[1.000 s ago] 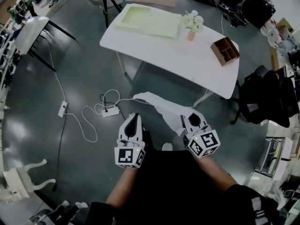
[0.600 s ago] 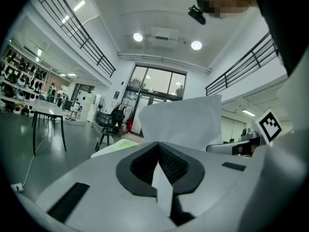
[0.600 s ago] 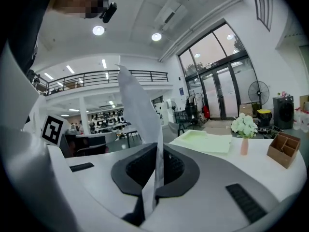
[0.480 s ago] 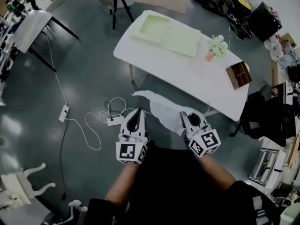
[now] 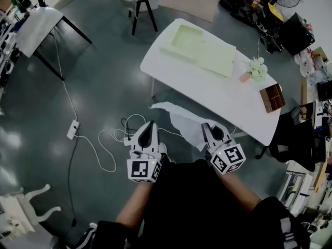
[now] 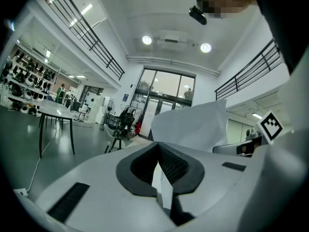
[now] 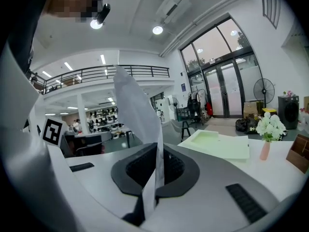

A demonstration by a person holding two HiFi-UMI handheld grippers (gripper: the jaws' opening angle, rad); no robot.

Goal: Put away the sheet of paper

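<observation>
- We hold the thin white sheet of paper (image 5: 183,121) off the floor, on the near side of the long white table (image 5: 207,93).
- Our left gripper (image 5: 150,127) and right gripper (image 5: 207,129) each have their jaws clamped tight on an edge of the sheet.
- Pickup looks done; stowing the sheet remains.

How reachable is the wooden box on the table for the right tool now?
Probably not yet. The right tool is shut on the sheet of paper, as is the left tool, and the wooden box sits far along the white table. Nothing blocks the way; stepping closer should do.
</observation>
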